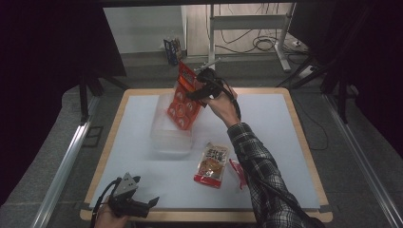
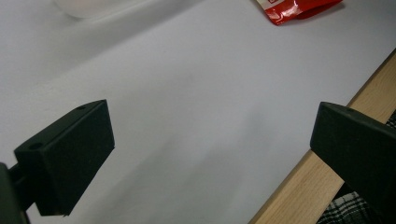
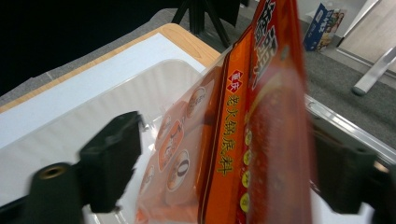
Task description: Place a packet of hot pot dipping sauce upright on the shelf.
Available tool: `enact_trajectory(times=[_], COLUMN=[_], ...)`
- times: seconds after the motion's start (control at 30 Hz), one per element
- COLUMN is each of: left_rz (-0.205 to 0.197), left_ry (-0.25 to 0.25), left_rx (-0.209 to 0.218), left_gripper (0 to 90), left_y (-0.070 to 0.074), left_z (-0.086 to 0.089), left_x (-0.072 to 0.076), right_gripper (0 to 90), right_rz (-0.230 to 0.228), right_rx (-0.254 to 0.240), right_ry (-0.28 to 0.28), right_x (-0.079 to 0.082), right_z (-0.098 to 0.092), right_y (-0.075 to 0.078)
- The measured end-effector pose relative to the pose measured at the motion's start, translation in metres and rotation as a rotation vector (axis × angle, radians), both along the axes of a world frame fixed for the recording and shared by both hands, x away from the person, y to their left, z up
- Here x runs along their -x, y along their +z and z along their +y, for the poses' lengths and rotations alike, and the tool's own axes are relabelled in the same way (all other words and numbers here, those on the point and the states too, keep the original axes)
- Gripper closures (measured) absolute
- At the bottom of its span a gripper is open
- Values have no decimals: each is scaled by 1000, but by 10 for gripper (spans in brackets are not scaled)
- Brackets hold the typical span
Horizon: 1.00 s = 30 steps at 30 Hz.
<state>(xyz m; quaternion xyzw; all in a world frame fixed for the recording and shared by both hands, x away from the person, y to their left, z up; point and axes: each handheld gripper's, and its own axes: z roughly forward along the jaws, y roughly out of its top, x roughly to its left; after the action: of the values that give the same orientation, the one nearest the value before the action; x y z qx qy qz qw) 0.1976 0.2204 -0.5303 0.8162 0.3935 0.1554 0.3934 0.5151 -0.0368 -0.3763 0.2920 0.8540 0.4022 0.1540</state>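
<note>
High view: an orange seasoning packet (image 1: 184,97) stands tilted in the open top of a clear plastic container (image 1: 168,135), toward the 12 o'clock side of the desk (image 1: 285,123). The right hand-held gripper (image 1: 194,94) sits at the packet's upper edge, at its 3 o'clock side, borne by a hand on a plaid-sleeved arm (image 1: 259,166). In the right gripper view the packet (image 3: 252,140) rises between the two black jaws, which stand wide with a gap to the left jaw; I cannot tell whether the right jaw touches it. The container's pale wall (image 3: 140,93) lies behind the packet. At 5 o'clock from the container a second snack packet (image 1: 212,165) lies flat on the desk, with a small red wrapper (image 1: 236,170) just beside it at 3 o'clock. The left hand-held gripper (image 1: 151,203) rests at the desk's 7 o'clock corner, well apart from everything; in the left gripper view its jaws stand wide over bare white desk (image 2: 196,116), nothing between them.
</note>
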Motion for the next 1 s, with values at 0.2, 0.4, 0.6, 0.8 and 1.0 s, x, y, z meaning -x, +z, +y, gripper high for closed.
enact_trajectory(times=[0.2,0.4,0.6,0.8,1.0], left_rz=[-5,-4,-5,-3,-2], left_ry=[-6,-9,-17,-15,-20], left_rx=[-7,-11,-20,-19,-26], left_gripper=[0,0,0,0,2], left_y=[0,0,0,0,-1], left_z=[-1,-2,-3,-3,-4], left_x=[0,0,1,0,0], right_gripper=[38,13,0,0,0], right_rz=[-24,-30,-25,-18,-8], right_rx=[29,53,78,91,79], right_ry=[25,42,53,68,73], right_x=[6,14,25,37,48], right_z=[-7,-15,-25,-37,-48], right_y=[0,-2,-9,-16,-22])
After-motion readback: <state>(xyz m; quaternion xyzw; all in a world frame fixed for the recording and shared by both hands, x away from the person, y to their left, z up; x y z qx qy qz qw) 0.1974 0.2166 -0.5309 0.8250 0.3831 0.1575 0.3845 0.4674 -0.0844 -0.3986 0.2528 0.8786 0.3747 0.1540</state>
